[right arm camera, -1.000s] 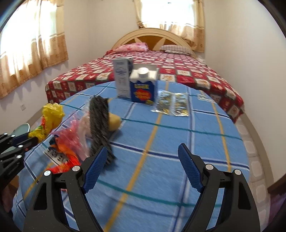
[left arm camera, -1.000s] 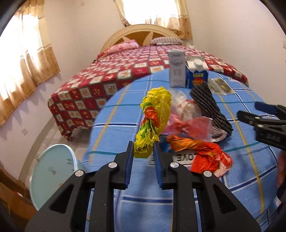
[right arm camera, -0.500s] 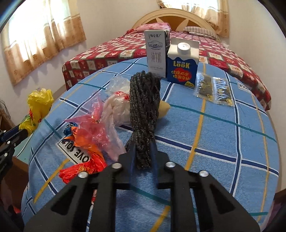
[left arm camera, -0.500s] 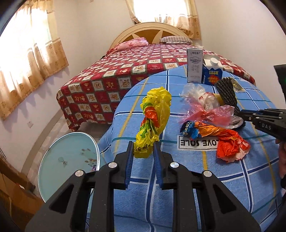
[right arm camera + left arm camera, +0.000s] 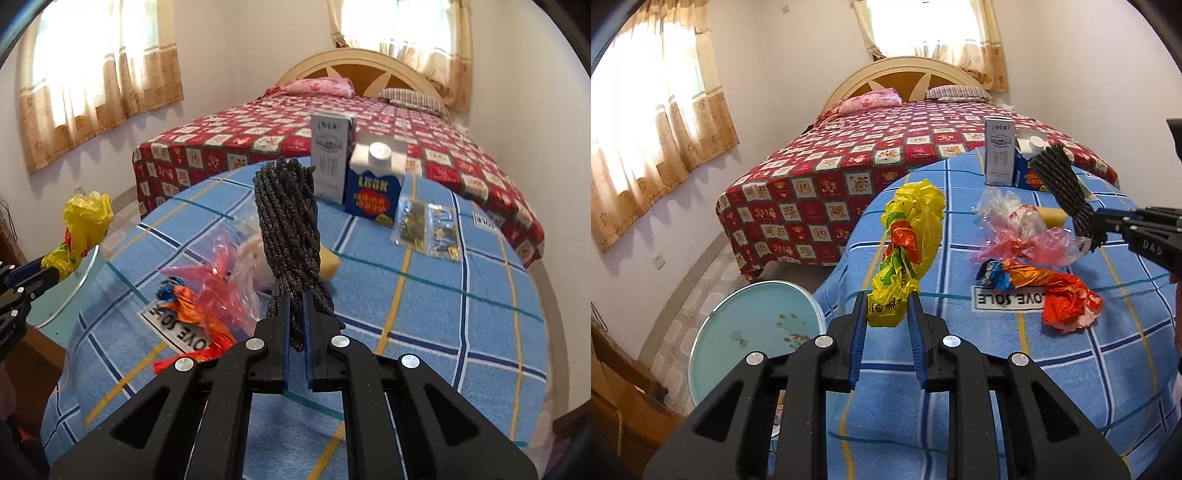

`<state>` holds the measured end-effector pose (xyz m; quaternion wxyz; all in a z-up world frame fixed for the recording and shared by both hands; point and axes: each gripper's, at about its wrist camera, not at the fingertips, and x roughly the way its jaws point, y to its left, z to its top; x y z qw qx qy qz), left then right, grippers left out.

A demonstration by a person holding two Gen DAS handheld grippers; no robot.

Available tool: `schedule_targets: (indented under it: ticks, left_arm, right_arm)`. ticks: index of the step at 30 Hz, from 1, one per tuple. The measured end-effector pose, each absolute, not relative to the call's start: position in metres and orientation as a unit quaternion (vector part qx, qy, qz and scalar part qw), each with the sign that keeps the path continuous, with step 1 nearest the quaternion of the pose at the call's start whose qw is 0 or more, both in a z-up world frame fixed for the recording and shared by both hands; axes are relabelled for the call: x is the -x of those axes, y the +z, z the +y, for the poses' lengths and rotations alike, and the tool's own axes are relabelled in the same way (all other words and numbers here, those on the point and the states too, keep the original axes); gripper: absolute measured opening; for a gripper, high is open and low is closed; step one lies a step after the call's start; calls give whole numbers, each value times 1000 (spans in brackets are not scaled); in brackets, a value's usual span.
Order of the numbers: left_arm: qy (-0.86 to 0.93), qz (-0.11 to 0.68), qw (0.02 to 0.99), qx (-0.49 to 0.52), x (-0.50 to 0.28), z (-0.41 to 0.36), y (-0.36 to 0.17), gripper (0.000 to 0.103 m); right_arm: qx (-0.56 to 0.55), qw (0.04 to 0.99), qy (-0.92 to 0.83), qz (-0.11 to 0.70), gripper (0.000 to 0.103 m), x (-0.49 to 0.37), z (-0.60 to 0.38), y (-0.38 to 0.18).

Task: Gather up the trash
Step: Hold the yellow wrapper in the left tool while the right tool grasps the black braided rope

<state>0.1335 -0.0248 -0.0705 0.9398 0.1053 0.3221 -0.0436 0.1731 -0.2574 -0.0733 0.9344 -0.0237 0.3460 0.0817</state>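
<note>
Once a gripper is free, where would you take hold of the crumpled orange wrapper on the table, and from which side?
Probably the twisted narrow neck of the orange wrapper, from above, jaws across the twist: it lies flat on the blue checked cloth, and its bunched end looks too wide.

Left claw (image 5: pixel 888 321) and right claw (image 5: pixel 295 325) both clamped, tilted downward.

Blue gable-top carton with white cap (image 5: pixel 1027 173): mostly hidden behind tall grey-white carton (image 5: pixel 998 155) and dark grey braided rope bundle (image 5: pixel 1062 188) in left view. Round pale-green glass tabletop (image 5: pixel 746 332): near edge covered by gripper body. Foil sachets (image 5: pixel 428 225): print too small to read
</note>
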Motion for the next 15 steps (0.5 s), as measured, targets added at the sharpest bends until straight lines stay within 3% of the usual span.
schedule_targets:
  ticks: [15]
  left_arm:
    - [-9, 324, 941, -101, -122, 16, -69, 22]
  right_arm:
    - [44, 937, 104, 329, 1, -172, -224, -58]
